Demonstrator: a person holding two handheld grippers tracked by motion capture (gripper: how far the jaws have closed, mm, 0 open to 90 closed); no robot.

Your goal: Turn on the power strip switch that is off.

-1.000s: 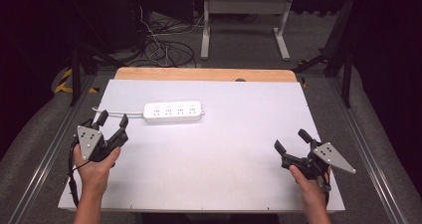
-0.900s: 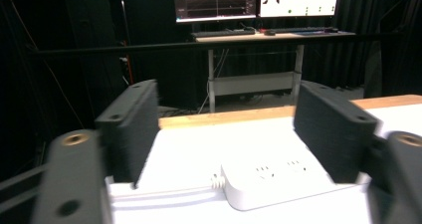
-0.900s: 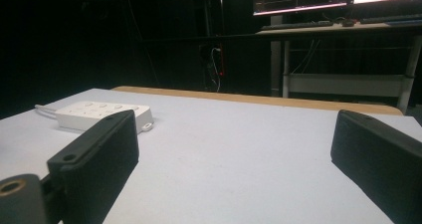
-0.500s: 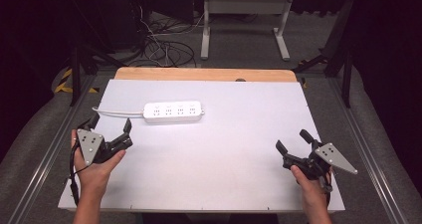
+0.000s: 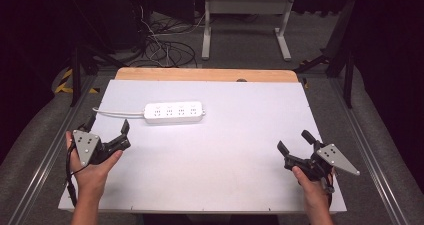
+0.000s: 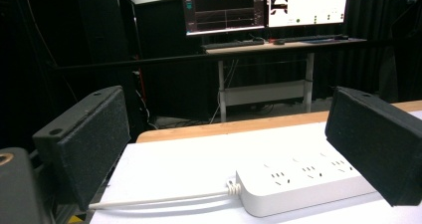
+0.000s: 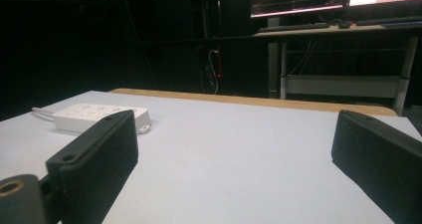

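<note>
Barely started, by the look of it: power strip (image 5: 174, 112) lying flat and untouched on the bench (image 5: 225, 170), toward the far-left part, sockets facing up, white cord (image 5: 117, 114) trailing off its left end toward the bench edge. Nothing plugged in, nothing lifted. Judging everything to be left: approach, grasp, whatever handling comes after.

Left claw (image 5: 106, 130) hovering near and to the left of the power strip, just on the near side of the cord, jaws spread wide, holding nothing, touching nothing. Looking along it in the left gripper view, power strip (image 6: 303, 184) sitting framed between the two black pads, cord (image 6: 164, 199) running out from the strip's end across the gap. Reading that as lining up for a grab on the strip's cord end, not yet closing.

Right claw (image 5: 295, 144) sitting well apart from the power strip, near the bench's near-right corner, jaws also wide open and empty. In the right gripper view, power strip (image 7: 99, 117) lying far off beyond the left pad, bare bench between the jaws. Looking idle for now.

Beyond the strip: wooden bench edge (image 5: 205, 75), floor cables (image 5: 165, 50), monitors (image 6: 263, 5) on a desk.
</note>
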